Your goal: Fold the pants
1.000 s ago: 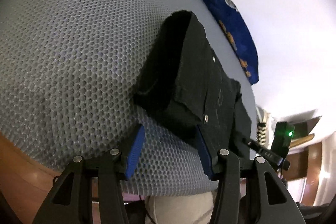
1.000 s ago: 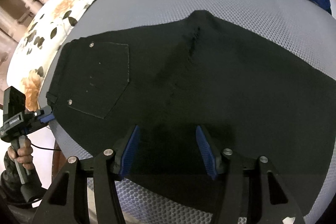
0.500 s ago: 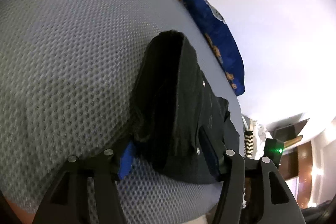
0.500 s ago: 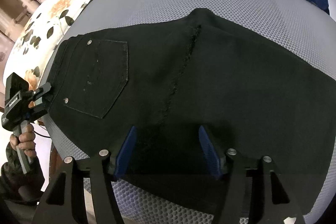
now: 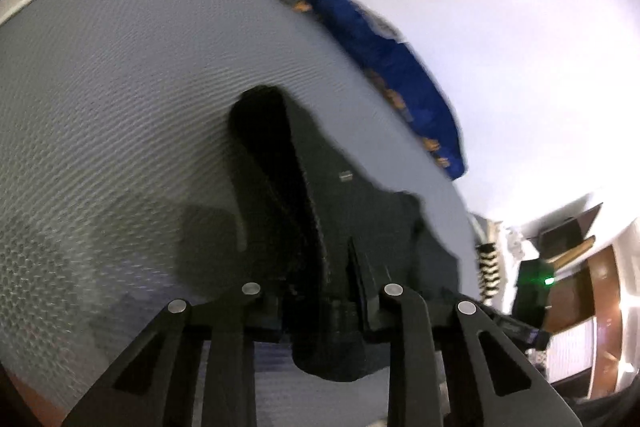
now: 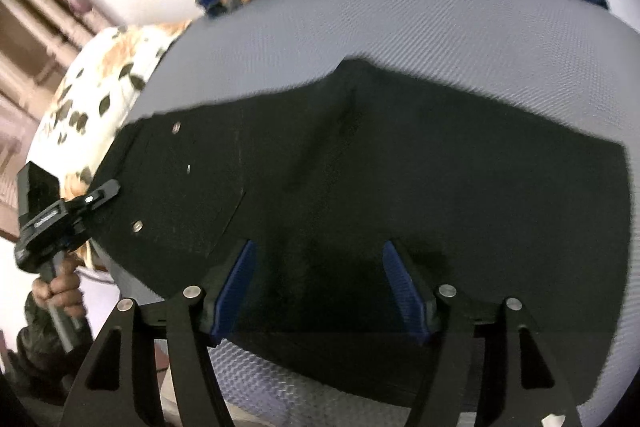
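Now left gripper [image 5: 320, 291] jaws newly clamped on pants [image 6: 400, 179] waistband, right gripper [image 6: 320, 291] jaws still apart.

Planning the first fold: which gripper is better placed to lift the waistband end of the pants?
Left. The left gripper already has waistband fabric of the black pants bunched between its fingers. The right gripper is open over the mid-section.

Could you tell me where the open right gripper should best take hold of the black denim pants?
Probably the near edge of the black denim pants, from the bed's front edge. That edge lies flat on the grey mesh mattress, between the right gripper's open blue pads, so sliding one finger underneath should pinch it.
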The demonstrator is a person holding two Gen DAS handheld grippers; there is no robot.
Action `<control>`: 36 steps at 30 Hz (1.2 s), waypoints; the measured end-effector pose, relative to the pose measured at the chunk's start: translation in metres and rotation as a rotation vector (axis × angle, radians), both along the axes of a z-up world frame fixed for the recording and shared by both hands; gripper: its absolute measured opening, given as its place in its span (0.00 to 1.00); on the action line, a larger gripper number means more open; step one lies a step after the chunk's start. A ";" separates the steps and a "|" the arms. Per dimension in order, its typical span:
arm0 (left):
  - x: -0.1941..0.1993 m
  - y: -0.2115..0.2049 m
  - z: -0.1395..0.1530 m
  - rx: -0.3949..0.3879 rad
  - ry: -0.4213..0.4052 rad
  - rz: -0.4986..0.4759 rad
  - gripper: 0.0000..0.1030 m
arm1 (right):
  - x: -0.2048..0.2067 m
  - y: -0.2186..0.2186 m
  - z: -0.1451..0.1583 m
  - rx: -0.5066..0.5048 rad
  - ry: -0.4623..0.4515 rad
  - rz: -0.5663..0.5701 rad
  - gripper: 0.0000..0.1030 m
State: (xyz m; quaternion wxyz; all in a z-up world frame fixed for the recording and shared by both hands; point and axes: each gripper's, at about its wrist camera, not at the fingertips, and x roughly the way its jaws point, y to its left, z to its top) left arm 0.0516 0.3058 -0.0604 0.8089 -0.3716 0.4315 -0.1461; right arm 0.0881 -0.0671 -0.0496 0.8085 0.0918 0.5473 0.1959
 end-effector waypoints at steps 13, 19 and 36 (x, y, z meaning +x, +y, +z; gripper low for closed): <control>0.055 -0.169 0.104 -0.015 -0.178 -0.285 0.23 | -0.005 -0.140 0.041 0.065 -0.086 -0.264 0.62; 0.077 -0.278 0.094 0.033 -0.145 -0.452 0.22 | -0.010 -0.188 0.039 0.100 -0.071 -0.322 0.62; 0.060 -0.430 0.008 0.343 -0.025 -0.663 0.38 | -0.008 -0.231 -0.003 0.197 0.049 -0.310 0.63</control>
